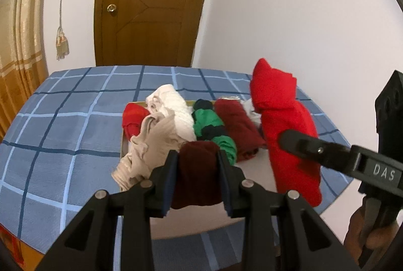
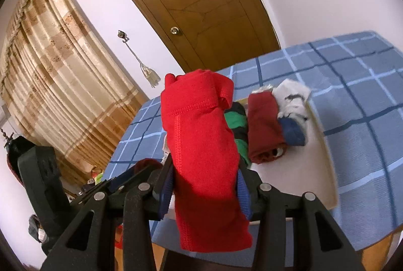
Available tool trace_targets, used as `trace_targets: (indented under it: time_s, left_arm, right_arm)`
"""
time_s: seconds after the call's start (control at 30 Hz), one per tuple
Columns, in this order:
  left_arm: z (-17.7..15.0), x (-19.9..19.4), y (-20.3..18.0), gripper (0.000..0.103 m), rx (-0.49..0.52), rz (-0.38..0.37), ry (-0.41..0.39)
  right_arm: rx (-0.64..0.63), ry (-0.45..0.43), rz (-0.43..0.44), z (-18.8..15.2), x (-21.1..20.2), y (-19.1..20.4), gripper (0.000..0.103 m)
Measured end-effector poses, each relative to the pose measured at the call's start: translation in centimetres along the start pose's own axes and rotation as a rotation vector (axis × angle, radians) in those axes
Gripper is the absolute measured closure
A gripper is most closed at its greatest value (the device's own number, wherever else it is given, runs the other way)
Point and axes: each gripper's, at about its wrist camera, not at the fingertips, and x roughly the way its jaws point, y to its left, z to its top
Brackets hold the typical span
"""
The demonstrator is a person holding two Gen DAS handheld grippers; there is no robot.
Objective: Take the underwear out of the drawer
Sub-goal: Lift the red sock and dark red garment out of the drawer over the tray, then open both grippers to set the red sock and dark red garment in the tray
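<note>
Drawer (image 1: 254,170) holds rolled underwear; left gripper (image 1: 199,170) clamps maroon roll (image 1: 196,175), right gripper (image 2: 205,185) red roll (image 2: 201,145)

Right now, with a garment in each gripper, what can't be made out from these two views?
- Left wrist view: the tray floor under the left gripper, hidden by its dark maroon roll.
- Right wrist view: the tray's left half, hidden by the bright red underwear in the right gripper.
- Both views: the blue checked cloth, cut off at the edge.

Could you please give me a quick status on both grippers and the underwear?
Left gripper shut on dark maroon roll. Right gripper shut on bright red underwear, held above the drawer. More rolls inside; nothing blocking.
</note>
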Motion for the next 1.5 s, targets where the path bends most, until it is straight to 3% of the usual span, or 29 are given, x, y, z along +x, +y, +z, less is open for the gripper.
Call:
trace_targets:
  time_s: [0.27, 0.63, 0.9, 1.3, 1.5]
  left_arm:
    - [0.3, 2.3, 0.3, 0.073, -0.008, 0.024, 0.026]
    - [0.1, 5.4, -1.7, 0.073, 0.018, 0.029, 0.069]
    - [-0.8, 8.3, -0.2, 0.073, -0.016, 0.084, 0.108]
    - [-2.0, 9.7, -1.0, 0.074, 0.052, 0.134, 0.095]
    - [-2.6, 9.9, -1.2, 0.074, 0.056, 0.156, 0.06]
  right_arm:
    - [0.035, 0.024, -0.013, 0.1, 4.2, 0.1, 0.057]
    - [0.013, 0.031, -0.091, -0.5, 5.6, -0.9, 0.057]
    - [0.044, 0.061, -0.141, -0.5, 7.7, -2.5, 0.057]
    - [0.059, 0.143, -0.134, -1.7, 11.6, -2.6, 0.055]
    - [0.053, 0.142, -0.14, -2.2, 12.3, -2.8, 0.054]
